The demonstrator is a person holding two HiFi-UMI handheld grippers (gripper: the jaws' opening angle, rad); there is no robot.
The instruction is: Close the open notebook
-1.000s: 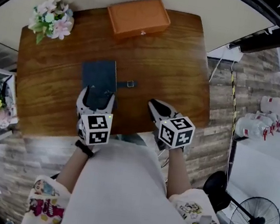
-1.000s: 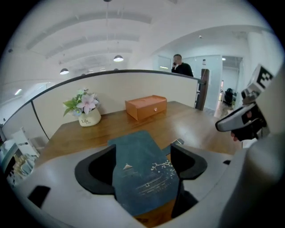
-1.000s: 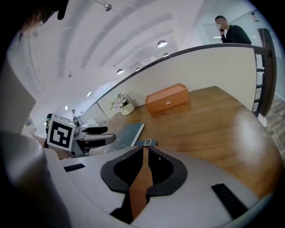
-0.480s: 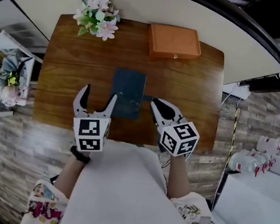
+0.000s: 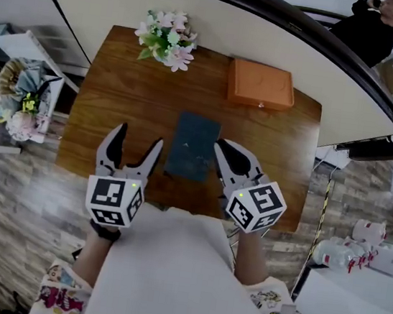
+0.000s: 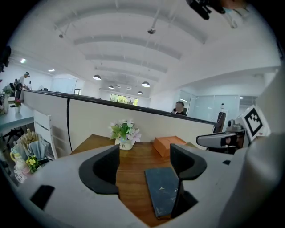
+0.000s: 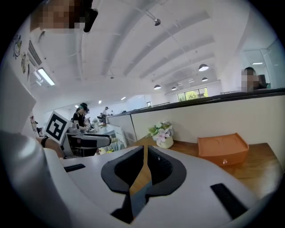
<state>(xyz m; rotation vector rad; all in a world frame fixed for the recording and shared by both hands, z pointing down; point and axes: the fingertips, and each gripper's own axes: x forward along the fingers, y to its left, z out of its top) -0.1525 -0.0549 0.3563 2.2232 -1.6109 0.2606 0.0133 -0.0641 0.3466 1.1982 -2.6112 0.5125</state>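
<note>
Dark blue-grey, the notebook point(image 5: 193, 146) lies flat on the wooden table point(image 5: 118, 98), by its look already shut. It sits between my two tongs, which are held clear of it and touch nothing. My left gripper point(image 5: 137, 137) stands wide apart and empty. My right gripper point(image 5: 223, 151) has just been closing to a bare slit, nothing in it. I judge the book light and thin, with a fairly stiff, faintly grippy cover. Lying flush, it offers only a long edge to pinch, or its top face to press.

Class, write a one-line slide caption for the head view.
Closed dark notebook lies on the wooden table between the open left gripper and shut right gripper, flowers and an orange box beyond.
</note>
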